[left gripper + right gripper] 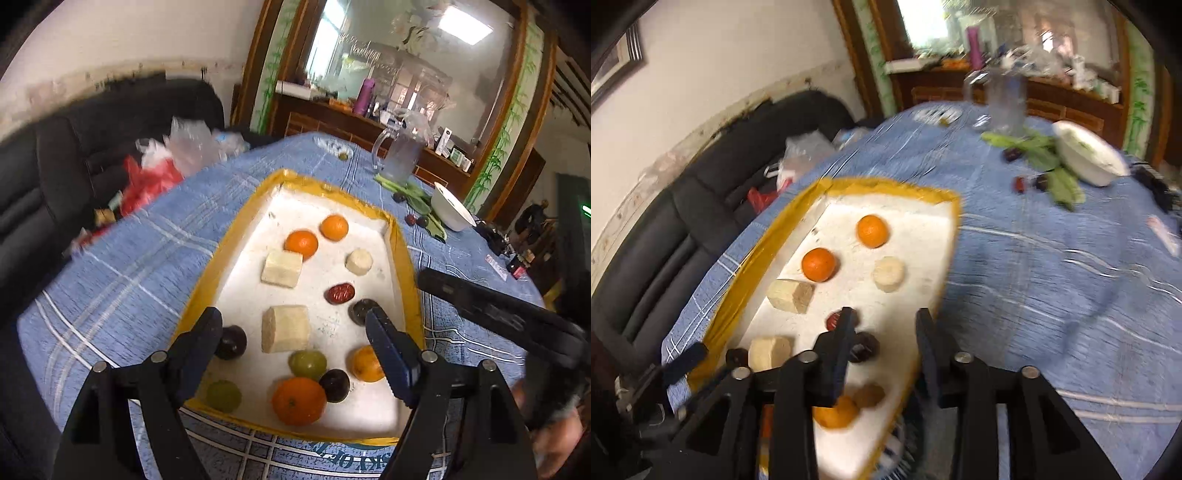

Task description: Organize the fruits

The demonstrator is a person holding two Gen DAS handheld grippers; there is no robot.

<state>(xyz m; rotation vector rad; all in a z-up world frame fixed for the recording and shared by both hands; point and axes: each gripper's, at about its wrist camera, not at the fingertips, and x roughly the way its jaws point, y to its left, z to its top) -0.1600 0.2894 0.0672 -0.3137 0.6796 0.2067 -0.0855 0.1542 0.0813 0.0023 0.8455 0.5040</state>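
A white foam tray with yellow-taped rim (400, 258) (798, 206) lies on the blue cloth. It holds several oranges (299, 400) (819, 264), pale banana chunks (284, 328) (770, 352), green grapes (307, 363), dark plums (231, 341) (862, 347) and a red date (340, 293). My left gripper (295, 343) is open and empty above the tray's near end. My right gripper (884, 332) is open and empty over the tray's right side; it also shows at the right of the left wrist view (480, 306).
A white bowl (452, 212) (1087, 155), green leaves (1060, 184), loose dates and plums (1019, 183) and a glass jug (399, 155) (1004, 99) stand at the table's far right. A black sofa (74, 166) with plastic bags (159, 177) is to the left.
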